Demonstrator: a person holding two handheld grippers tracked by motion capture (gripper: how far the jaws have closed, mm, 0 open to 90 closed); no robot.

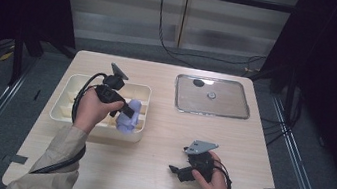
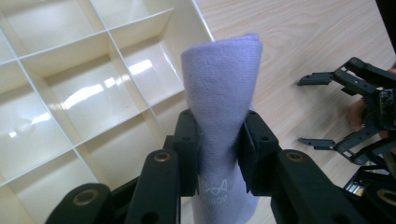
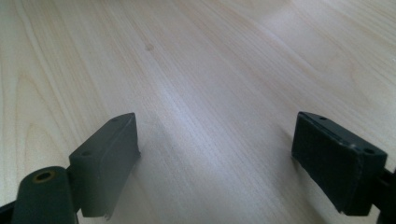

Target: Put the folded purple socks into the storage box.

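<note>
L gripper (image 2: 219, 144): black jaws, matte plastic w/ brass-coloured pivot pins, pinched partway in on a lilac cloth (image 2: 223, 93). Pads press both sides of it. Cloth is soft, fuzzy-napped, rolled/folded into a rounded tube shape, upper end sticking out past the jaws, faint white logo printed near its lower end. In the high view the L gripper (image 1: 126, 111) holds the cloth (image 1: 131, 116) over the near-right part of the cream tray (image 1: 60, 109); can't tell if the cloth touches it. Tray: glossy hard plastic, rectangular, thin walls splitting it into squarish compartments, light glare on the floors.

R gripper (image 3: 217, 154): jaws spread wide, nothing between them, flat dark pads w/ fine grainy texture, just above bare tabletop. In the high view it (image 1: 176, 170) sits low by the near-right of the table (image 1: 160, 138), well apart from the tray.

Table: pale wood-grain laminate, smooth. Far right on it: shiny metal tray (image 1: 242, 113), rectangular w/ rounded corners, shallow rim.
</note>
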